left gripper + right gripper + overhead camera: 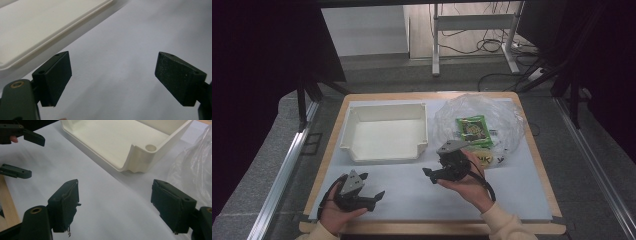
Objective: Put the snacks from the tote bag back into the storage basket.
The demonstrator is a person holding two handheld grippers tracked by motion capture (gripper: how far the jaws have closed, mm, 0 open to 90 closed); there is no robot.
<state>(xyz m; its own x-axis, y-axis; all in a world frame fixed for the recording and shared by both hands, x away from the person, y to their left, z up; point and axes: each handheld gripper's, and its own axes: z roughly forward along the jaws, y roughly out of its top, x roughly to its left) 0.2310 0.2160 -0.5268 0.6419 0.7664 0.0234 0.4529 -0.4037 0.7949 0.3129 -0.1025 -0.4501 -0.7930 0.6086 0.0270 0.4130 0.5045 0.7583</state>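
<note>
Jaws stood wide on both my left gripper [371, 196] and right gripper [430, 174], each empty over the white mat [422, 200]. Beside my right hand lay a crinkled clear bag [507, 117] holding green packets [472, 127]; I judged the slippery film might slide or tear when pinched. The white tray [387, 152] sat empty.

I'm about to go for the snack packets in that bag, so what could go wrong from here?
The green packet lies inside a crumpled clear plastic bag, so the open right gripper may pinch film instead of the packet. Pulling could drag the whole bag toward the table edge. The right gripper's pads look frayed, which may weaken the grip.
</note>
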